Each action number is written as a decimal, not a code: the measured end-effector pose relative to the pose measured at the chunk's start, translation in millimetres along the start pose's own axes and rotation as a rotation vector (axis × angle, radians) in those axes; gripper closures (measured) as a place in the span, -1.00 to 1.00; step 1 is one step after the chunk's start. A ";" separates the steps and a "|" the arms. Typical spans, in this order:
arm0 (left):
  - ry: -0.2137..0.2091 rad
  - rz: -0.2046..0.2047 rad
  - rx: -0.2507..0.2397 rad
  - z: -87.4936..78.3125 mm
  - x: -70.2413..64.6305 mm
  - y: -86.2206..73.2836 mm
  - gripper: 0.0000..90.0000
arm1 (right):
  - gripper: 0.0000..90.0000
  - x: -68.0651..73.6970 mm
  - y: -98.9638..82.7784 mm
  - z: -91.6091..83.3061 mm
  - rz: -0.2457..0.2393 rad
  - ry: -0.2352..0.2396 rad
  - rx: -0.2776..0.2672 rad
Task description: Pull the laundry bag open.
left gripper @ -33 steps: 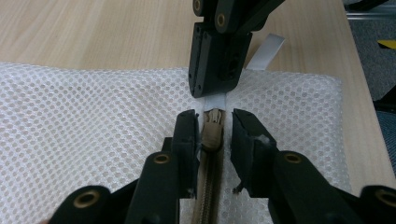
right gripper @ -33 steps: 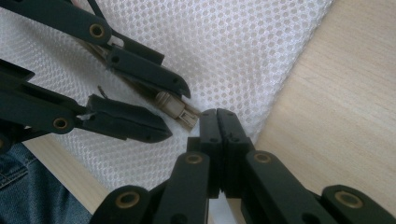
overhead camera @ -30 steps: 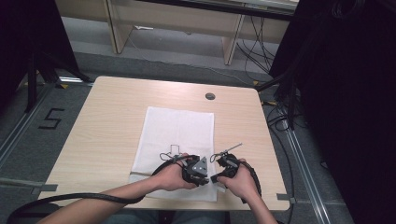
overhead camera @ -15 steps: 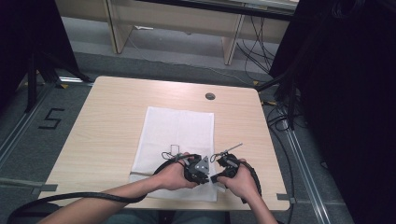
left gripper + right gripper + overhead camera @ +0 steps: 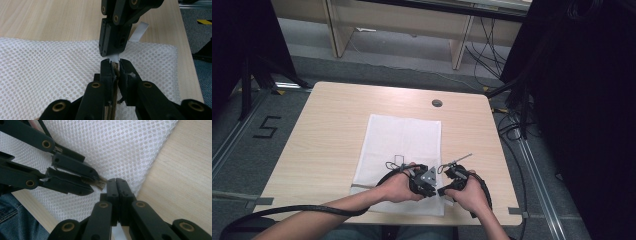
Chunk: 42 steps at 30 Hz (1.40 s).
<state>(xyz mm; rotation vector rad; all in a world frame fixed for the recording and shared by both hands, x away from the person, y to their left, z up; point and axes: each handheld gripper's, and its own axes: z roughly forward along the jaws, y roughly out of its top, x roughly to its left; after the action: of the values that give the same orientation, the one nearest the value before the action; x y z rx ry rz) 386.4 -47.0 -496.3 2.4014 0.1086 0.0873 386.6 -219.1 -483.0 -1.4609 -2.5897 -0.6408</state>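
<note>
A white mesh laundry bag [image 5: 404, 150] lies flat on the pale wooden counter [image 5: 327, 135], its near edge under both claws. The left claw [image 5: 115, 65], whose jaws have just been closing, pinches a small brown zipper pull [image 5: 115, 67] with a strip of white tape [image 5: 113, 58] at the bag's edge. Tip to tip with it, the right claw [image 5: 117, 185] is clamped fully together on the same white edge. A person's hands [image 5: 399, 187] grip both tools; a blue trouser leg [image 5: 15, 220] shows below the counter.
</note>
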 end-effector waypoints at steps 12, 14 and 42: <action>0.001 -0.031 -0.008 1.3 0.2 -2.8 0.82 | 1.00 2.0 -0.3 0.2 -0.029 -0.018 -0.005; 0.000 -0.039 -0.006 0.9 0.3 -2.3 0.82 | 1.00 3.3 -0.1 0.2 -0.020 -0.027 -0.001; -0.009 -0.032 0.012 -8.9 1.7 -1.6 0.82 | 1.00 10.7 1.1 1.1 -0.091 -0.081 0.019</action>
<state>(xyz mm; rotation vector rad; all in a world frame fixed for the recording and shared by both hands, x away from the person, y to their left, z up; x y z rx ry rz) 387.1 -39.7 -490.8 2.4115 0.1431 0.0613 382.0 -209.6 -480.6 -1.3988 -2.7295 -0.5770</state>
